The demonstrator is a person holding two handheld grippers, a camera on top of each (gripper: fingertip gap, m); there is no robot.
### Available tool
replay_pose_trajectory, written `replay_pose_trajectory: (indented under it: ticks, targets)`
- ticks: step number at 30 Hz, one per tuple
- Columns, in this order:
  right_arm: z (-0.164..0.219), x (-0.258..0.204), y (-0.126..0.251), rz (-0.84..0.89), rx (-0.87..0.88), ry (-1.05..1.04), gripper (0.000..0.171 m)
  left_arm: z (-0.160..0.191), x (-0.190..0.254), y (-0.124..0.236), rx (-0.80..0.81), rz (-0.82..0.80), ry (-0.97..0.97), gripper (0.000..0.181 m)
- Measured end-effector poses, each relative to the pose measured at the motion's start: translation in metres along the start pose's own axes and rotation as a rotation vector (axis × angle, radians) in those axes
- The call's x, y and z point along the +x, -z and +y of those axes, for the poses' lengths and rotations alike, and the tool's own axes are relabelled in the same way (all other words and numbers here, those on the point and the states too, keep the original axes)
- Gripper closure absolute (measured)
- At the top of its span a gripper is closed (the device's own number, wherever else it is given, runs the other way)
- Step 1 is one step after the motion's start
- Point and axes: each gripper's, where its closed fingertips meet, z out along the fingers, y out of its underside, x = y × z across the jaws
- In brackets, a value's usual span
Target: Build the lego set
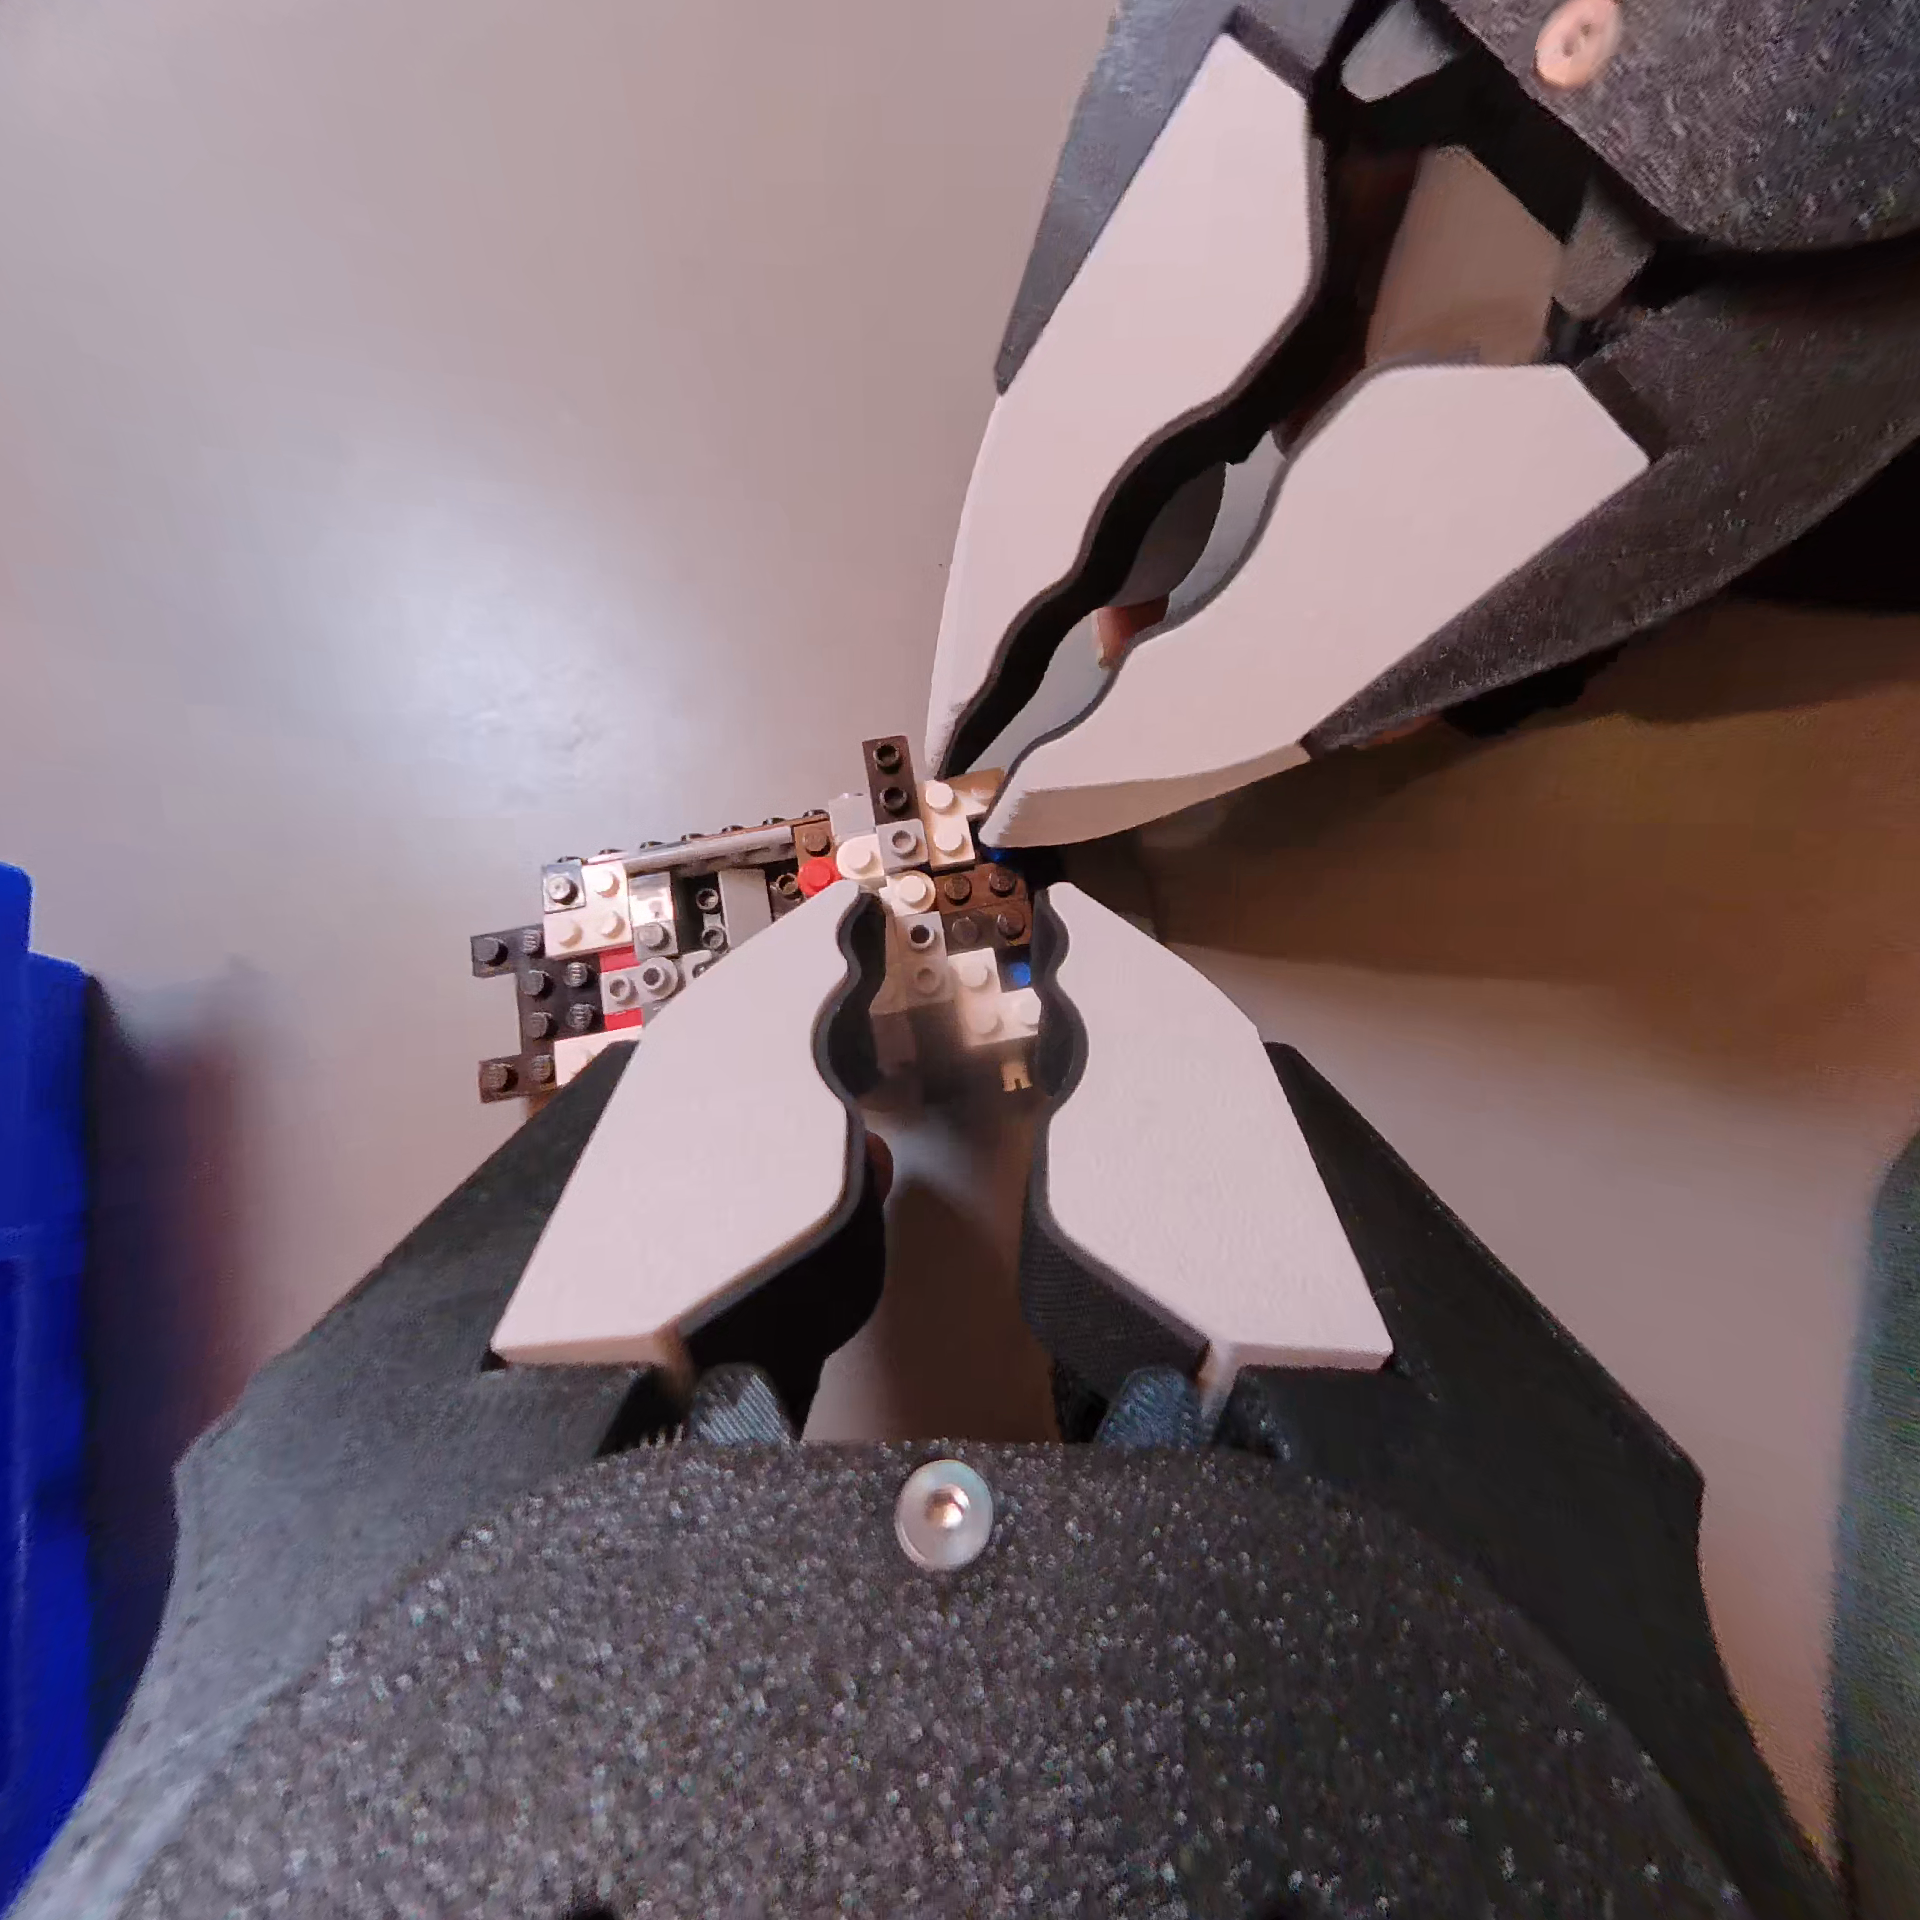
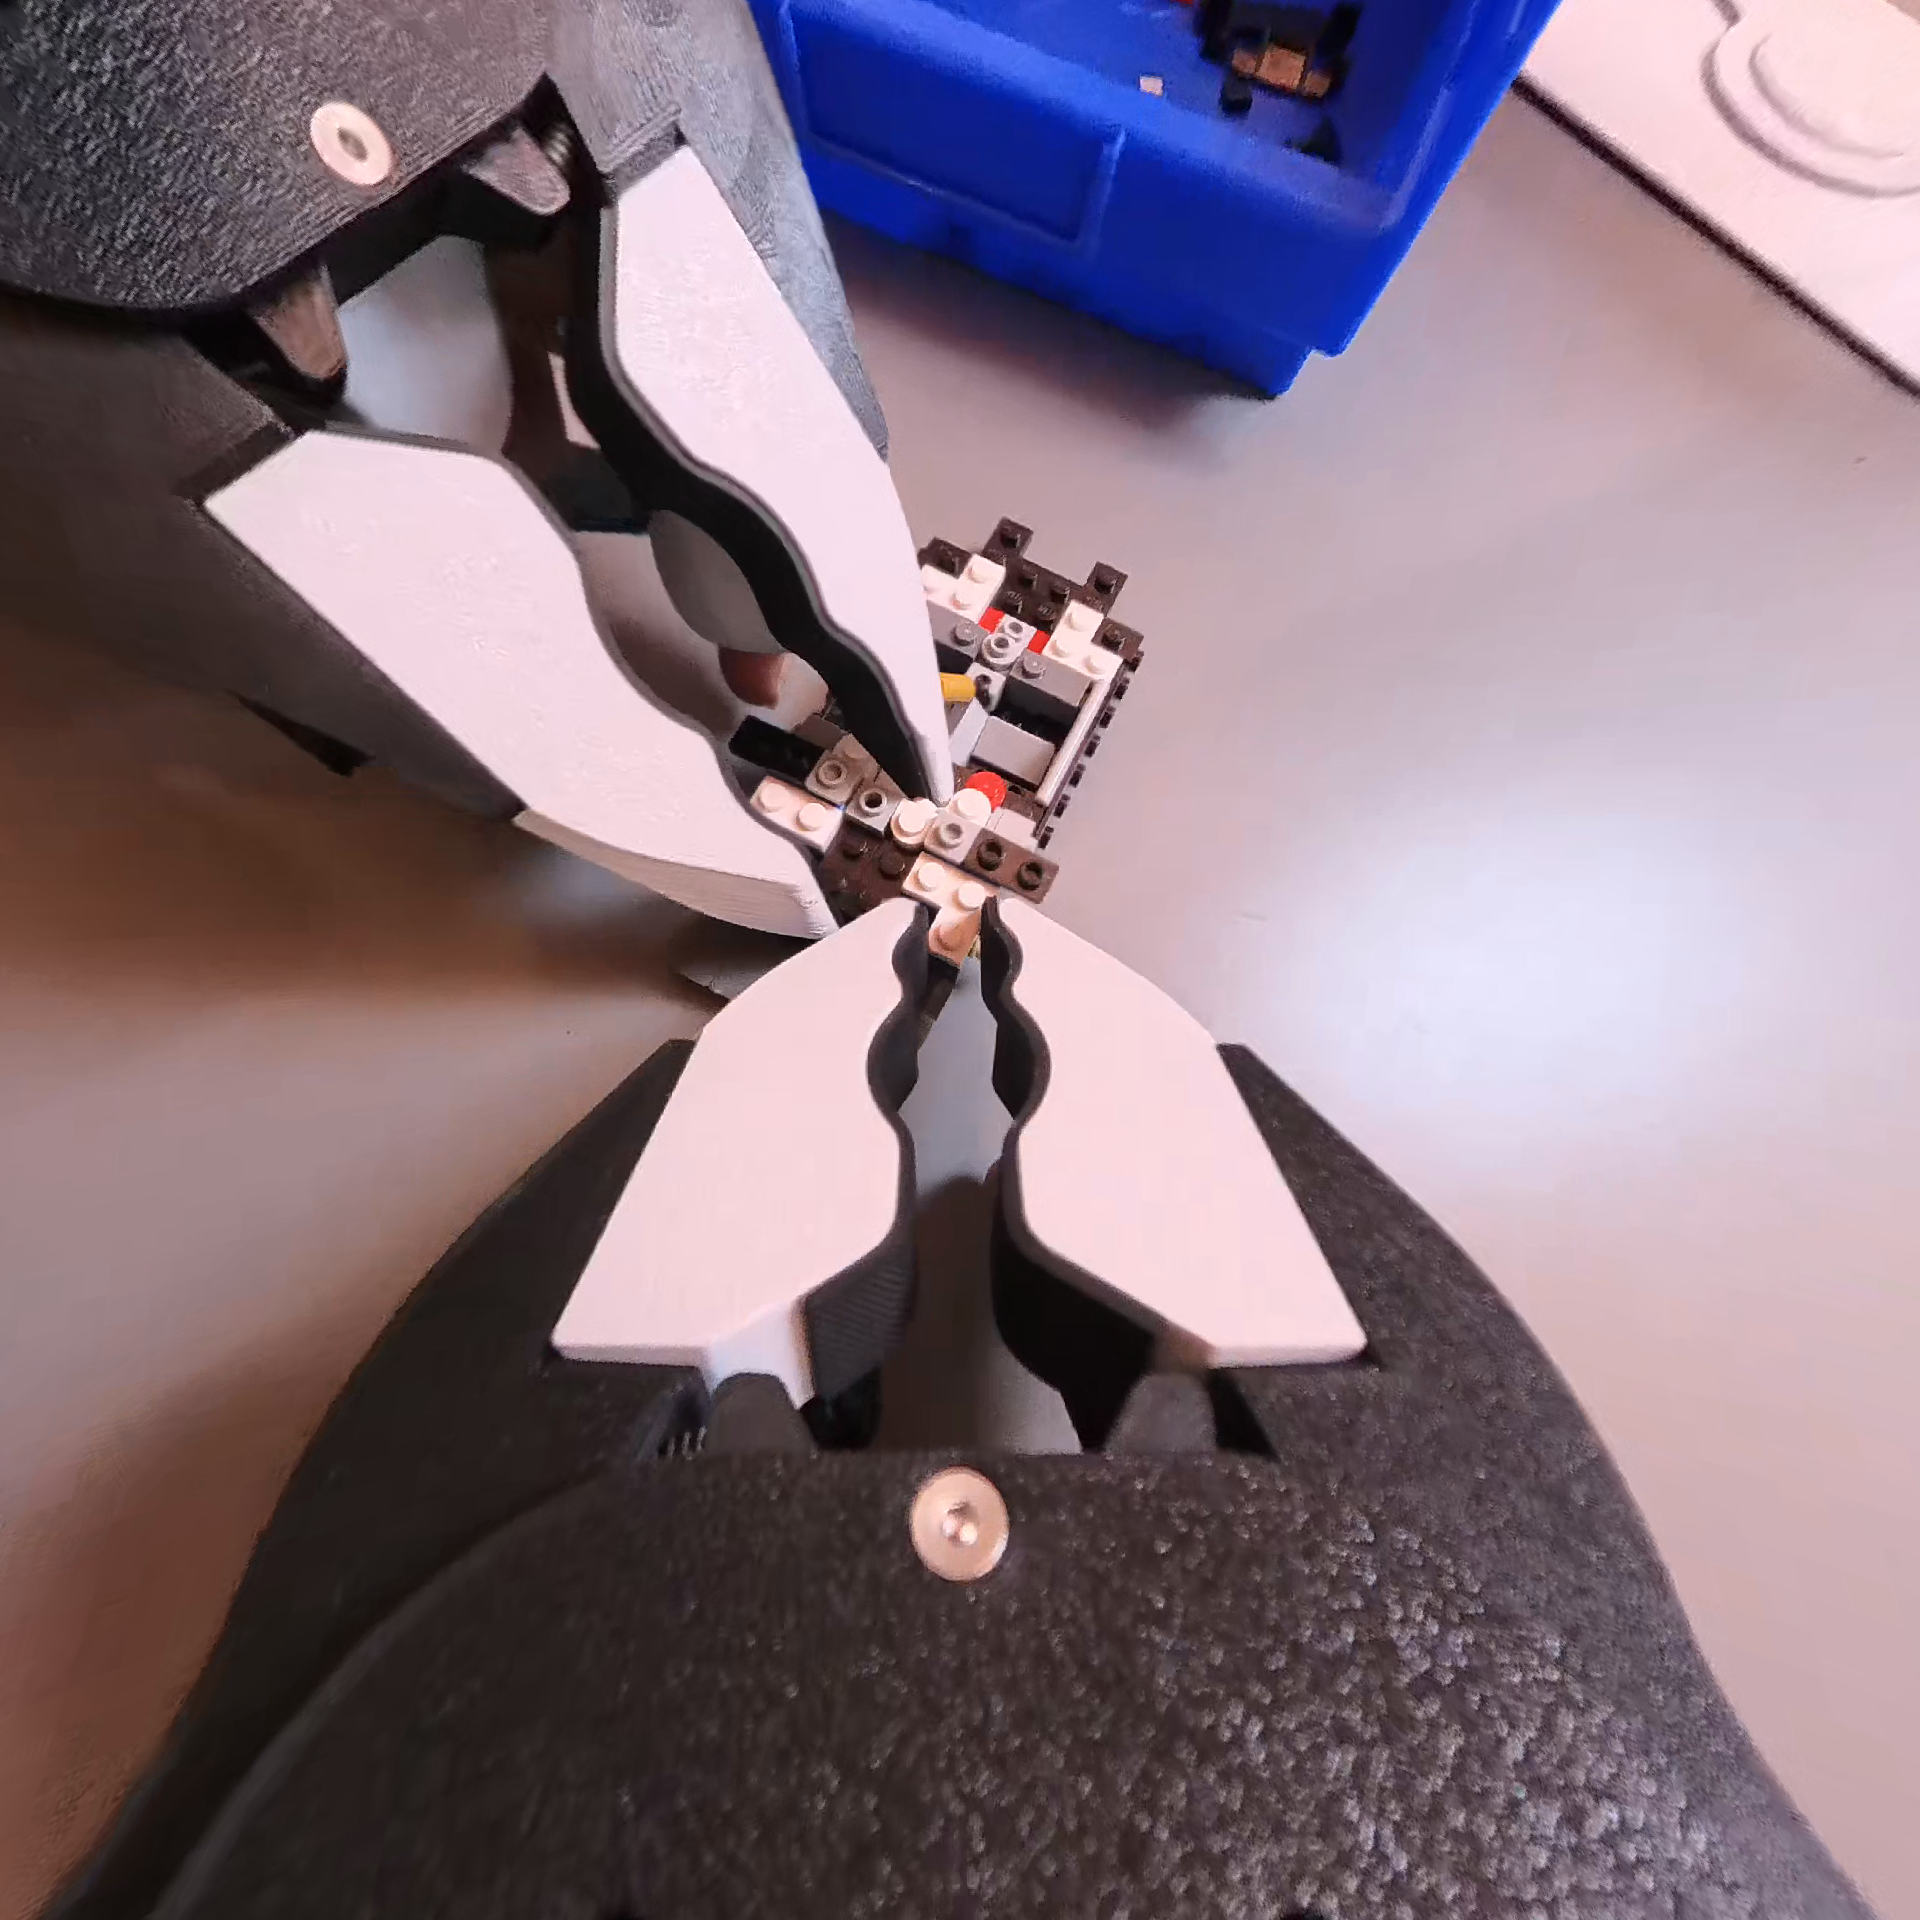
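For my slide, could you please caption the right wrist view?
Two hand-held grippers, right and left, grip a small brick model near a blue bin.

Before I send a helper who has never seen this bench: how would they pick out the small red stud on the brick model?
Start at the blue bin on the grey table; the brick model sits just in front of it, held between the left gripper and the right gripper. On its top, by the left gripper's tips, sits the red stud: a round red piece among white, grey and black ones.
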Motion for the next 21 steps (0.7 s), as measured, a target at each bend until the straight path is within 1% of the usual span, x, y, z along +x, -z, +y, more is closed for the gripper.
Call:
replay_pose_trajectory:
  ticks: [3, 4, 5, 6, 7, 8, 10, 13, 14, 18, 21]
  targets:
    - [-0.001, 0.0, 0.003, 0.063, 0.032, 0.092, 0.164, 0.0, 0.0, -0.001, 0.001, -0.003, 0.02, 0.153]
    - [-0.007, -0.002, 0.005, 0.071, 0.073, 0.146, 0.171, 0.0, 0.0, -0.001, 0.0, -0.002, 0.025, 0.154]
    - [-0.024, -0.013, 0.011, 0.037, 0.176, 0.141, 0.171, -0.001, -0.001, -0.002, 0.003, -0.006, 0.031, 0.154]
    - [-0.032, -0.017, 0.013, 0.044, 0.202, 0.172, 0.171, -0.002, -0.002, -0.003, 0.005, -0.009, 0.032, 0.154]
    - [-0.029, -0.013, 0.011, 0.12, 0.173, 0.26, 0.171, -0.002, -0.002, -0.003, 0.003, -0.004, 0.032, 0.154]
    - [-0.024, -0.008, 0.01, 0.15, 0.164, 0.277, 0.171, -0.002, -0.002, -0.003, 0.002, 0.005, 0.041, 0.154]
    - [-0.02, 0.004, 0.017, 0.126, 0.183, 0.145, 0.171, -0.002, -0.002, -0.003, 0.011, 0.01, 0.044, 0.154]
    - [-0.004, 0.014, 0.016, 0.075, 0.105, -0.007, 0.171, -0.003, -0.002, -0.003, 0.012, -0.007, 0.045, 0.154]
    - [-0.001, 0.01, 0.012, 0.034, 0.08, -0.039, 0.159, -0.003, -0.002, -0.004, 0.01, -0.015, 0.045, 0.154]
    - [0.003, 0.009, 0.002, 0.016, 0.023, -0.12, 0.159, -0.004, -0.002, -0.004, 0.017, -0.036, 0.056, 0.154]
    - [0.006, 0.009, -0.004, 0.009, -0.022, -0.119, 0.16, -0.003, -0.002, -0.004, 0.022, -0.042, 0.052, 0.154]
